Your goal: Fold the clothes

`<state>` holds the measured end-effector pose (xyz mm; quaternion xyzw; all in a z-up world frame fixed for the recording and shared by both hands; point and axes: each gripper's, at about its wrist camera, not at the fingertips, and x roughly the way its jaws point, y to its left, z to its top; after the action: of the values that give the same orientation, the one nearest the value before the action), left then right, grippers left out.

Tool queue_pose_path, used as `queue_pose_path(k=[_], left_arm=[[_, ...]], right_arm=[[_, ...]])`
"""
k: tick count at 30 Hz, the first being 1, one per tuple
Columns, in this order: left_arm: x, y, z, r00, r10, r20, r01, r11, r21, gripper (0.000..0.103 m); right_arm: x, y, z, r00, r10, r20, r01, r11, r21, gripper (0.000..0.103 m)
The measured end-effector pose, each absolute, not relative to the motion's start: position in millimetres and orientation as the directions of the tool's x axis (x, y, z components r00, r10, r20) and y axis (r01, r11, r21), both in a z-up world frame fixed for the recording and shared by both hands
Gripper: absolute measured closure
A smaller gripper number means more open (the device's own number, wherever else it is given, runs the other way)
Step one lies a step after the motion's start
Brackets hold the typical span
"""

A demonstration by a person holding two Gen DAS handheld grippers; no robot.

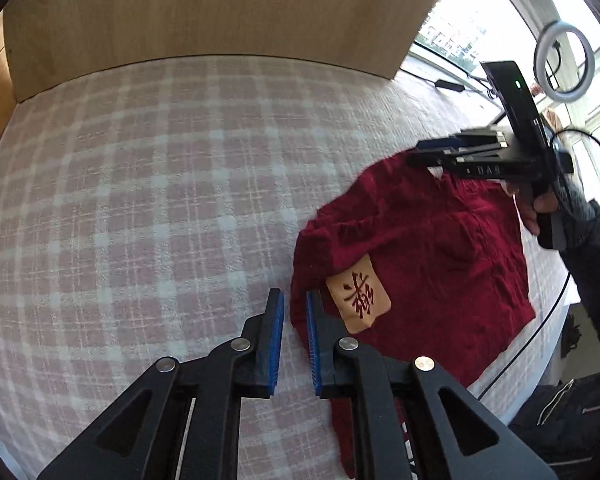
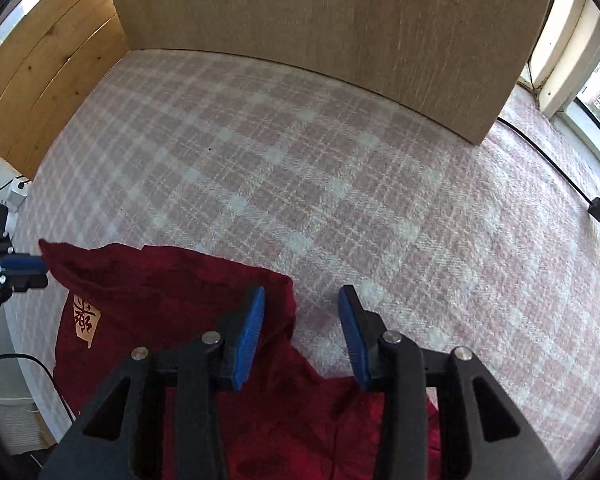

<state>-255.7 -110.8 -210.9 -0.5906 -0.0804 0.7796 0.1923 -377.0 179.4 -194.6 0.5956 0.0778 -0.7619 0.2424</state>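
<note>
A dark red knitted garment (image 1: 440,260) lies crumpled on the plaid blanket, with a tan patch (image 1: 358,294) bearing a dark character. My left gripper (image 1: 294,300) hovers at the garment's left edge. Its blue pads stand a narrow gap apart and only blanket and the fabric's edge show between them. In the right wrist view the left gripper (image 2: 40,268) sits beside a raised corner of the garment (image 2: 172,292). My right gripper (image 2: 302,300) is open above the garment's far edge, its left finger over red fabric. In the left wrist view the right gripper (image 1: 420,152) is held by a hand (image 1: 536,208).
The pink and white plaid blanket (image 1: 140,200) covers the whole surface. A tall wooden board (image 1: 220,8) stands along its far side. A ring light (image 1: 564,62) and a window are at the right. A black cable (image 2: 540,152) runs across the blanket's far right.
</note>
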Motion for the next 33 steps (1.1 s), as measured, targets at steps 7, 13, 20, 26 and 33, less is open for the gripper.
queue_pose_path(k=[7, 13, 20, 26, 33], left_arm=[[-284.4, -90.8, -230.5, -0.178, 0.332, -0.926, -0.269, -0.922, -0.279, 0.072], [-286.5, -82.5, -241.5, -0.151, 0.358, -0.921, -0.280, -0.909, -0.308, 0.086], [-277.9, -86.7, -228.6, -0.230, 0.347, -0.909, -0.261, -0.922, -0.286, 0.101], [-274.5, -97.1, -236.3, -0.253, 0.346, -0.903, -0.211, -0.931, -0.298, 0.100], [-279.9, -101.9, -235.5, -0.271, 0.300, -0.915, -0.172, -0.950, -0.260, 0.092]], right_arm=[[-372.2, 201.7, -176.8, -0.158, -0.432, -0.888, 0.412, -0.846, 0.339, 0.065], [-362.2, 193.8, -180.2, -0.117, -0.421, -0.899, 0.483, -0.815, 0.319, 0.065], [-358.0, 193.8, -188.8, -0.120, -0.422, -0.899, 0.520, -0.798, 0.305, 0.100], [-378.6, 215.3, -194.8, -0.151, -0.444, -0.883, 0.419, -0.838, 0.350, 0.100], [-379.2, 233.2, -175.0, -0.187, -0.470, -0.863, 0.363, -0.849, 0.384, 0.085]])
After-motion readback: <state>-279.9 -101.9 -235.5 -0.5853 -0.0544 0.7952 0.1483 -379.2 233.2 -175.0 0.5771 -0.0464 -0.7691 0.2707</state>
